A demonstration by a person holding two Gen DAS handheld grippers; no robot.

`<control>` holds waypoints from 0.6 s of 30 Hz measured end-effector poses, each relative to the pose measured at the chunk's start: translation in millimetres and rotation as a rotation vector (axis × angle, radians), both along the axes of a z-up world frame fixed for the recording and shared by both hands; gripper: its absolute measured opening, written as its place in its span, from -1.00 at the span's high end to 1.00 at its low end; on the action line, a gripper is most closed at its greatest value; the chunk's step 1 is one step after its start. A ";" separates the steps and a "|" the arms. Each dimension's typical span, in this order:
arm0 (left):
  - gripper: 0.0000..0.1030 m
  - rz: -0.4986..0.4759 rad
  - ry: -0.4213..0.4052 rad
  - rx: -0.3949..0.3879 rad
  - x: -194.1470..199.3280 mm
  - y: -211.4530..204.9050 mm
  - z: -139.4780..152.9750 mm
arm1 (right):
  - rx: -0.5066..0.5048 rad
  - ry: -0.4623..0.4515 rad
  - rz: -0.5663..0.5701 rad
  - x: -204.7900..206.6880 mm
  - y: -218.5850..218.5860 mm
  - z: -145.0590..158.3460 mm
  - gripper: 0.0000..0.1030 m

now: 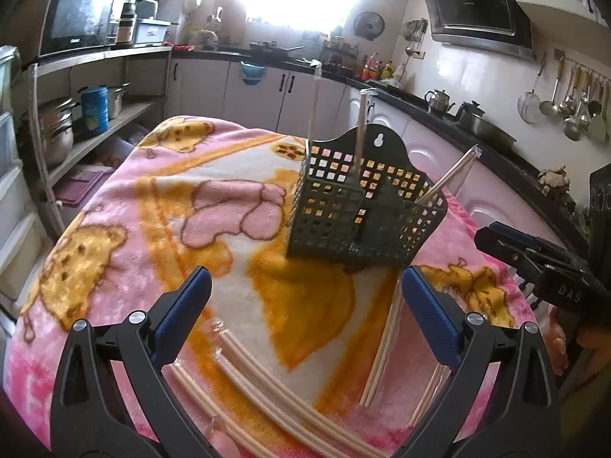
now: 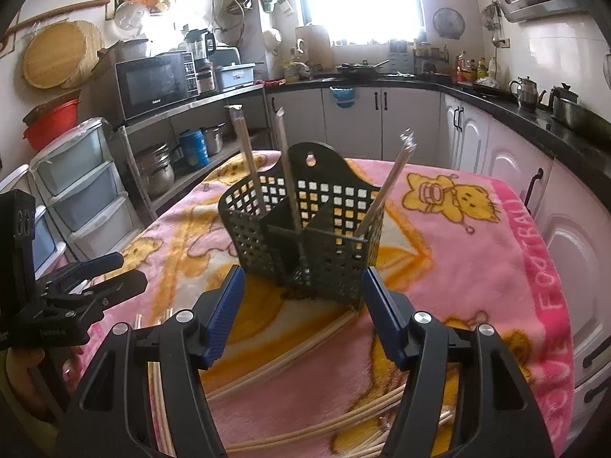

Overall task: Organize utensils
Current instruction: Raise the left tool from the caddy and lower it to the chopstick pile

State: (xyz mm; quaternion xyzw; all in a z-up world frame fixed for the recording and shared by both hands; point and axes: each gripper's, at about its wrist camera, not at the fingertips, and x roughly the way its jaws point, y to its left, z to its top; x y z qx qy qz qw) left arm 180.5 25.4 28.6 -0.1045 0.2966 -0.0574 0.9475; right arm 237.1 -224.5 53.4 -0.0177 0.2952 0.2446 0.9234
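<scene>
**Chopsticks half sorted into the holder**

Standing on the pink and orange blanket (image 2: 458,252) is a dark green perforated utensil holder (image 2: 305,252), divided into compartments, with a hanging hole in its raised back. Three wrapped pairs of chopsticks already stand in it: one (image 2: 246,160) in the left compartment, one (image 2: 288,183) by the middle divider, and one (image 2: 385,187) leaning out to the right. More wrapped chopsticks (image 2: 305,347) lie loose on the blanket on the near side of the holder, some in a fan beneath the grippers.

The right gripper (image 2: 303,313) hangs just in front of the holder, its blue-padded jaws apart with nothing between them. The left gripper (image 1: 305,316) hangs over the loose chopsticks (image 1: 263,378) with its jaws spread wide and empty; the holder (image 1: 362,210) stands beyond it. Each gripper shows at the edge of the other's view, and a hand (image 1: 557,343) grips the handle of the right one.

Around the table are kitchen cabinets (image 2: 412,122), a microwave (image 2: 156,84) on a metal shelf, and pots (image 1: 57,129) below.
</scene>
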 end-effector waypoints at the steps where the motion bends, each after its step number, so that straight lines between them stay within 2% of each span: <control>1: -0.77 0.005 0.002 -0.003 -2.3 1.9 -1.9 | -0.002 0.002 0.005 -1.4 1.6 -1.7 -0.19; 18: -0.77 0.047 0.015 -0.018 -33.2 22.0 -16.6 | -0.025 0.040 0.037 -23.1 19.7 -23.5 -0.20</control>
